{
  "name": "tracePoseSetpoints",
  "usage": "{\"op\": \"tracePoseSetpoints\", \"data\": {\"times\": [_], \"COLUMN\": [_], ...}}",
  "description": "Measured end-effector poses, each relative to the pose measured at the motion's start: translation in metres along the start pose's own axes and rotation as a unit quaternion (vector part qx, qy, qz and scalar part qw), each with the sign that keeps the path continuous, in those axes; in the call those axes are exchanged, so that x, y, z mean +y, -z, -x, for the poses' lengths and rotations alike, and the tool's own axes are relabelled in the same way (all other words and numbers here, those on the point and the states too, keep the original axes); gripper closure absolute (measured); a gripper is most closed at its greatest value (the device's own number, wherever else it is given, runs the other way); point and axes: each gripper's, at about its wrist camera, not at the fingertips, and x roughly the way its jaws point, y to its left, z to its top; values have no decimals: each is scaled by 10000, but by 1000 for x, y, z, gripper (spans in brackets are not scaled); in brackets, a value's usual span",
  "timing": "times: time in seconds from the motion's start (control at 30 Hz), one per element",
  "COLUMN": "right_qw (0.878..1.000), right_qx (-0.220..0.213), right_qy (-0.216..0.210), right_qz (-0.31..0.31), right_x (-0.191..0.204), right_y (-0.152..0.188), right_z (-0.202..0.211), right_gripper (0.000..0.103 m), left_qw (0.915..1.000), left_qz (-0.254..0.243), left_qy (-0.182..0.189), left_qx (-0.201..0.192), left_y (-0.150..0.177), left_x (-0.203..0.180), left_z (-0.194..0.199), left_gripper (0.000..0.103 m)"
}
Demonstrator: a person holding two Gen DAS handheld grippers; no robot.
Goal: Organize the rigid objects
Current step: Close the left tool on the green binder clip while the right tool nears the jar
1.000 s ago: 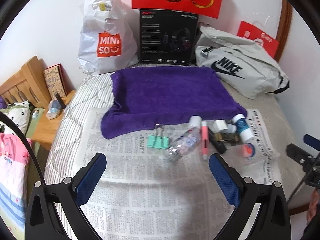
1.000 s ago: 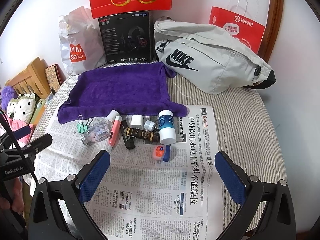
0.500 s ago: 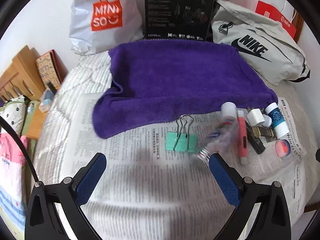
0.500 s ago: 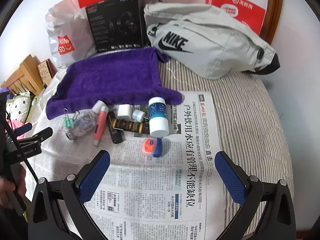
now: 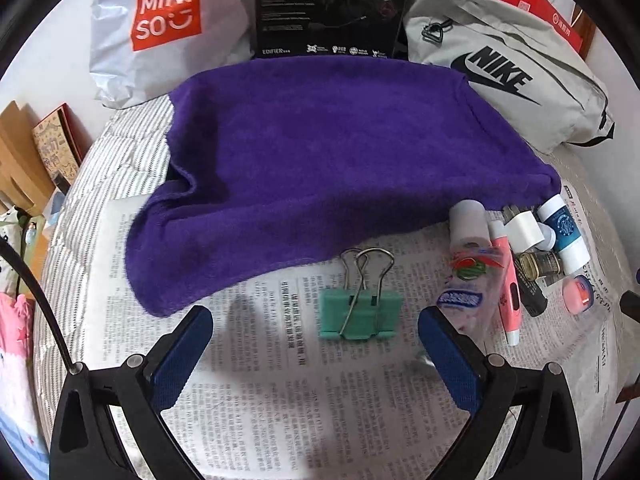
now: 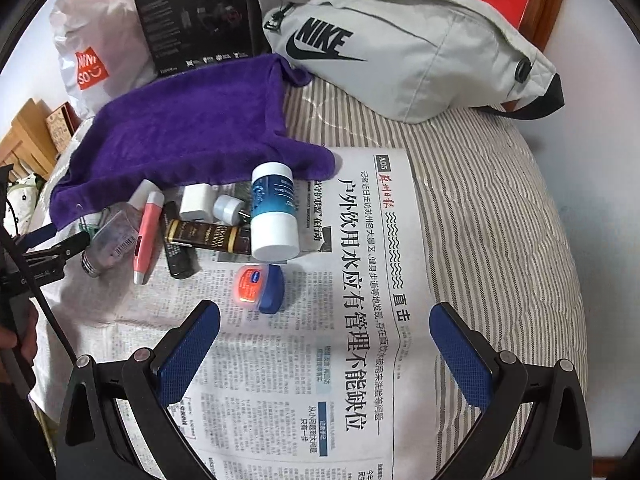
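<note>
Striped bed [image 6: 488,184] under newspaper [image 6: 360,320], purple towel [image 5: 320,152], Nike bag [image 6: 400,48], Miniso bag [image 5: 160,28].

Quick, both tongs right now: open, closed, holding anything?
Left tongs: open, empty, the green binder clip lying between the fingers.
Right tongs: open, empty, above the newspaper.

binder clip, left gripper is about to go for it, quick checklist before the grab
1. Left gripper open: ok, fingers spread wide.
2. Binder clip between the fingers' line: ok, slightly right of centre.
3. Clip free of the purple towel: ok, only its wire handles lie near the hem.
4. Room beside the clear bottle: cannot tell, it lies close to the right finger.
5. Right gripper out of the way: ok, open over newspaper.
</note>
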Motion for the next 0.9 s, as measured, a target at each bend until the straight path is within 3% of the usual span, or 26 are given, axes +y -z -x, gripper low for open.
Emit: {"op": "tracePoseSetpoints", "data": {"times": [0.2,0.33,0.5,0.63,0.73,0.8,0.9], "right_qw": [9999,9996,9991,9984,9976,9976,9968], "right_qx": [82,62,52,-130,-277,-266,-89], "right_qy": [-53,-234,-406,-547,-629,-603,-614], "right_qz": [-57,-129,-144,-69,39,226,510], "right_x": [-4,-8,-7,-2,3,9,19], "right_y": [-2,-5,-14,-30,-44,-51,-57], "right_z": [-13,-19,-31,-36,-41,-46,-61], "right_gripper": [0,0,2,4,10,16,39], "left_qw": [9999,9997,9993,9987,9984,9984,9983], "left_qz": [-104,-151,-258,-351,-431,-437,-447], "left_qy": [-82,-165,-101,18,90,85,96], "left_qx": [4,-70,-256,-370,-364,-350,-370], "left_y": [0,2,6,7,8,9,9], "left_x": [-10,-13,-15,-18,-21,-21,-20], "left_z": [-14,-17,-12,-8,-5,-5,-5], "left_gripper": [1,7,28,52,64,64,64]}}
